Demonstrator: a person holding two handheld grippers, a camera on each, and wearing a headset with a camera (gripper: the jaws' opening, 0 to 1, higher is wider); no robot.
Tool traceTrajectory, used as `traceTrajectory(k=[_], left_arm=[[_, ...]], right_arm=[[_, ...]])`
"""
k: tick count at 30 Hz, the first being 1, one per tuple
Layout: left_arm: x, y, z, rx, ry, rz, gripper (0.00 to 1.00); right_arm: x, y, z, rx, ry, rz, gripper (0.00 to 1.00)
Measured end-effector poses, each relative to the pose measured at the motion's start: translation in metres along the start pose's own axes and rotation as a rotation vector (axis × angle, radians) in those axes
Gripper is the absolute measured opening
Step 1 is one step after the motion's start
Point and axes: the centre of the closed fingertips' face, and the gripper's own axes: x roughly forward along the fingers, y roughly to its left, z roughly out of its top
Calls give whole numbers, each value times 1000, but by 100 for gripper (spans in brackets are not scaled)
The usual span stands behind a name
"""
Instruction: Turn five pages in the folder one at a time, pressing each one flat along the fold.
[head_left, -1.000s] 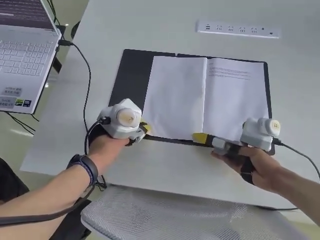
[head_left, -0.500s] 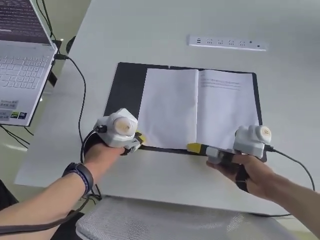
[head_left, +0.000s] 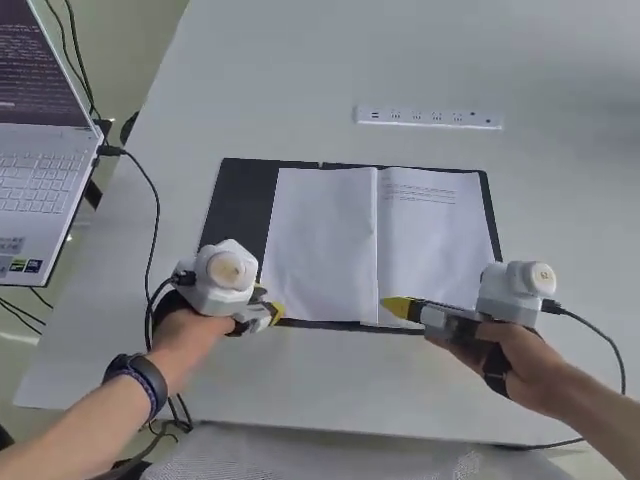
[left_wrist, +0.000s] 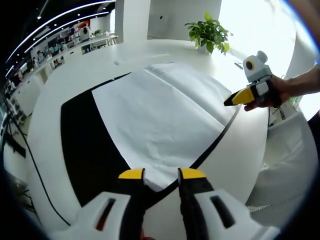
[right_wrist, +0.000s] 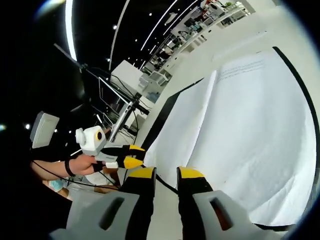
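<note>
The folder (head_left: 238, 215) lies open on the desk (head_left: 300, 60) as it did a second ago — the left tool (head_left: 268, 314) still at its near edge, the right tool (head_left: 392, 306) by the fold's foot, both with jaws slightly parted, holding nothing.

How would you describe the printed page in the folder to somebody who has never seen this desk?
On the white table lies an open black folder showing two white pages. The printed page is right of the fold, by the right tongs. Unlike its blank neighbour, it carries a few lines of small print at the top.
</note>
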Motion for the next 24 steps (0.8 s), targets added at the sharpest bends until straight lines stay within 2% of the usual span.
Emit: traceTrajectory(k=[2,4,6,13,14,16,19,22,24], left_arm=[[-4,-1,3,-10,-13,3,25],[-8,-2,6,-20,-25,8,27],[-9,-4,8,-25,-34,4,29],[-22,-9,17,-20,-56,11,35],[-23,-9,20,-42,-68,9,36],[-27,-10,24,-48,-83,16,39],[-33,-14,28,-32,-100,18,42],[-39,-17,32,-6,-115,13,45],[-44,-17,35,10,-122,14,47]], right_arm=[[-9,-7,8,-39,-7,-29,18],[-16,-8,12,-59,-14,-59,19],[-22,-21,10,-87,-7,-94,19],[-55,-31,22,-141,-30,-174,28],[-62,-33,22,-175,-18,-196,28],[-75,-40,24,-246,-6,-250,30],[-90,-35,24,-274,-5,-262,38],[-108,-34,27,-336,0,-299,42],[-117,-33,28,-344,-8,-303,43]])
